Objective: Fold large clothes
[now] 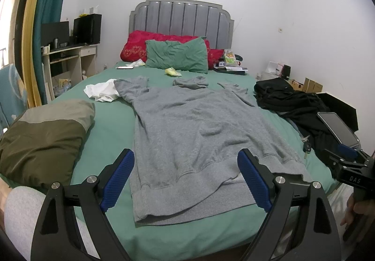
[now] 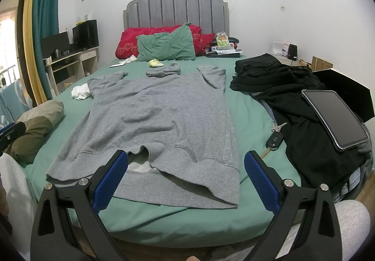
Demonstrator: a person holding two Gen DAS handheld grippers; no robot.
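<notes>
Left gripper: your left gripper (image 1: pixel 185 179) hangs over the foot of the bed, jaws spread wide, nothing between the blue pads (image 1: pixel 117 180). The hem shows between the fingers, but you have no hold on it.
Right gripper: your right gripper (image 2: pixel 186 181) is also wide apart and holds nothing. It hangs above the hem, nearer the right corner. In the left view it shows at the right edge (image 1: pixel 351 162), with your hand (image 1: pixel 356 211) on its handle.
Sweatshirt: the grey sweatshirt (image 1: pixel 199 134) lies flat on the bed (image 2: pixel 164 221), hem toward you, collar toward the headboard (image 2: pixel 175 8). Both sleeves are drawn in at the shoulders. The hem gapes a little in the middle and shows a pale lining (image 2: pixel 140 163).
Left of it: a white cloth (image 1: pixel 102 91) touches the left shoulder; an olive pillow (image 1: pixel 44 137) sits near the bed's left edge.
Right of it: a heap of black clothes (image 2: pixel 293 97) lies apart from the sweatshirt, with a tablet (image 2: pixel 335 118) resting on it. A car key (image 2: pixel 274 139) lies on the sheet between the sweatshirt and the heap.
Far end: a green pillow (image 2: pixel 166 46) leans on red pillows (image 2: pixel 127 44); a small grey bundle (image 2: pixel 164 71) sits just beyond the collar.
You: your legs in pale grey trousers (image 2: pixel 346 221) show at the lower edge of both views.
</notes>
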